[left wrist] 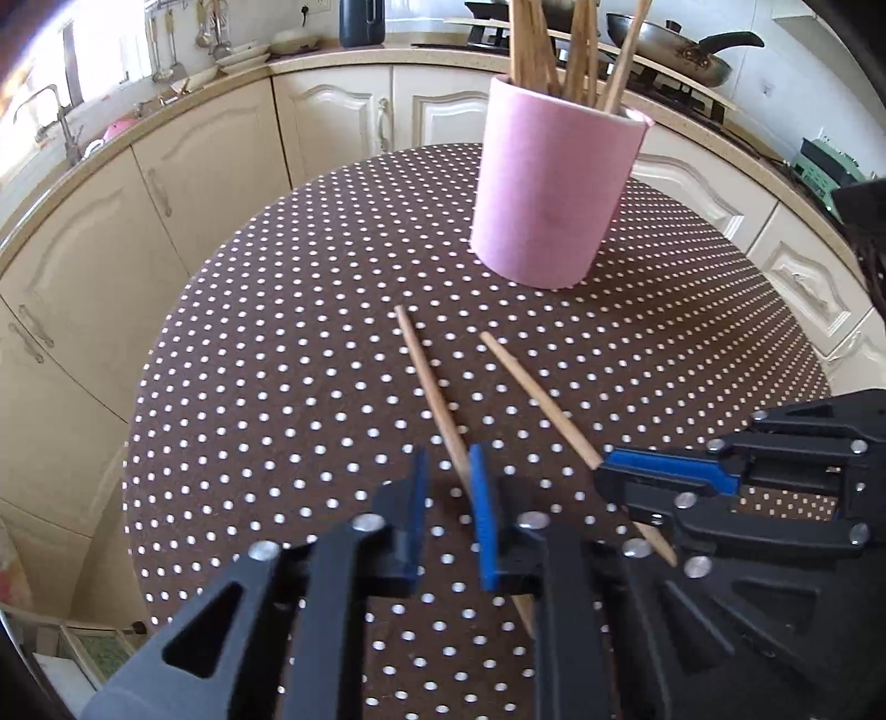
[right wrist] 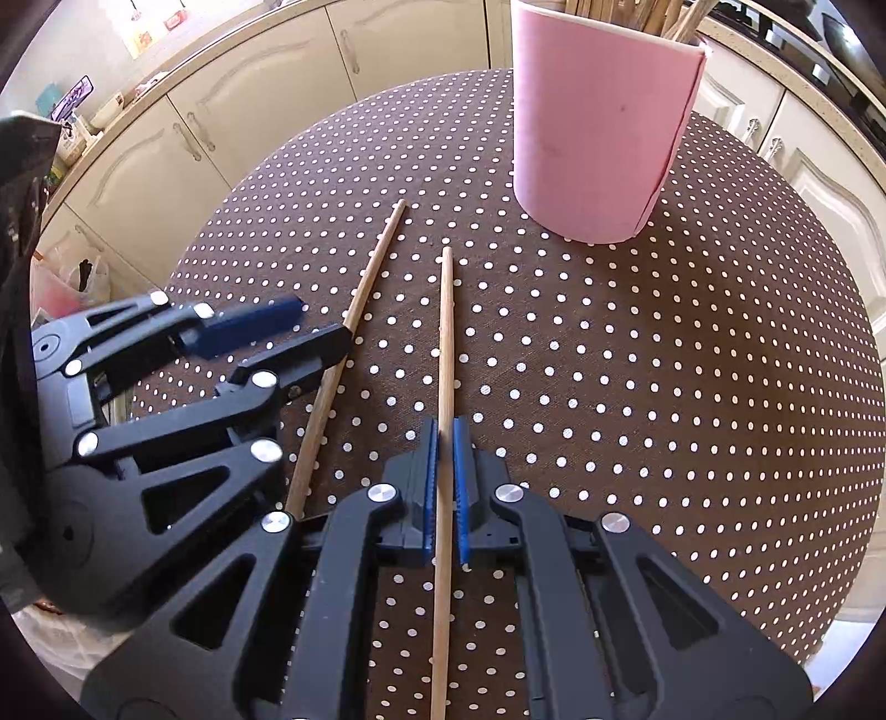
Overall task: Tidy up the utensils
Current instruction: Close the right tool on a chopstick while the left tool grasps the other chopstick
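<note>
Two wooden chopsticks lie on a round table covered in a brown cloth with white polka dots [left wrist: 277,343]. In the left wrist view, the left chopstick [left wrist: 429,382] runs from near the middle of the table back between the fingers of the left gripper [left wrist: 448,515]. Its blue-padded fingers stand a narrow way apart, not clamped: the right pad [left wrist: 483,515] is against the stick, while the left pad [left wrist: 416,515] is clear of it. The right chopstick [left wrist: 540,401] lies just beside the first, angled away from it at the far end.

In the right wrist view, the right gripper [right wrist: 446,487] is closed narrowly on the right chopstick, both blue pads pressing its sides a good way along its length.

Beyond the far tips of the chopsticks stands a pink cylindrical holder [left wrist: 554,188], upright on the table, apart from both sticks. More wooden chopsticks [left wrist: 554,50] stand bunched inside it, leaning against its rim.

Cream kitchen cabinets [left wrist: 183,183] curve around behind the table under a pale worktop. A frying pan [left wrist: 670,47] sits on the hob behind the holder, and a sink tap [left wrist: 55,116] shows at far left.
</note>
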`<move>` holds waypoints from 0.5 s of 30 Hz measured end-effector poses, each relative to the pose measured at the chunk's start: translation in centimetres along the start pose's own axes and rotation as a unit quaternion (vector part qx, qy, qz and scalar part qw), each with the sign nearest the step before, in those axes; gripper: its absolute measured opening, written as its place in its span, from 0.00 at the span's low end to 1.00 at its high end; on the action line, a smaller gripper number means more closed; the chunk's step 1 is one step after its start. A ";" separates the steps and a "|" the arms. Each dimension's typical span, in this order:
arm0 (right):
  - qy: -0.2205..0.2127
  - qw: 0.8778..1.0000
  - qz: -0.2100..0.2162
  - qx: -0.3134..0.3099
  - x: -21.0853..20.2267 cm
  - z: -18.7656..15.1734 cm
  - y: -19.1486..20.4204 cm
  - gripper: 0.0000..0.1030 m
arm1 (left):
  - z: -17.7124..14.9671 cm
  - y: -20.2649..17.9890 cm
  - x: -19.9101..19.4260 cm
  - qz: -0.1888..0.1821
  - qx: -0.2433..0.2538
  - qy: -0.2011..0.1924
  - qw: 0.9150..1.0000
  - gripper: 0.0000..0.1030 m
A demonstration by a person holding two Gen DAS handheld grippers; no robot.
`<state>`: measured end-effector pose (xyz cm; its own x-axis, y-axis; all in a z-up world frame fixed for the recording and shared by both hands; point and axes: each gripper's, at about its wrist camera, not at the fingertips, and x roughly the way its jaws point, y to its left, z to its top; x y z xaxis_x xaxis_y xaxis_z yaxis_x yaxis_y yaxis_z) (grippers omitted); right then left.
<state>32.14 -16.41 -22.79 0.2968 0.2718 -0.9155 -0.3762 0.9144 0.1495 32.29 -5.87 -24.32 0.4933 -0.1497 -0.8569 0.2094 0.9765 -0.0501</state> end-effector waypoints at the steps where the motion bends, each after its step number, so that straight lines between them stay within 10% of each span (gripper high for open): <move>1: 0.003 1.000 0.000 0.000 0.0 0.2 -0.1 0.06 | 0.1 0.0 0.0 -0.001 0.001 0.001 1.000 0.10; 15: 0.033 0.999 0.002 -0.005 0.9 2.6 1.1 0.06 | 1.1 3.0 0.3 -0.034 -0.052 0.051 0.997 0.12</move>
<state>34.28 -14.37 -22.45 0.2371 0.2556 -0.9372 -0.3858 0.9102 0.1506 33.99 -3.19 -24.16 0.3913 -0.2053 -0.8971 0.1487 0.9761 -0.1586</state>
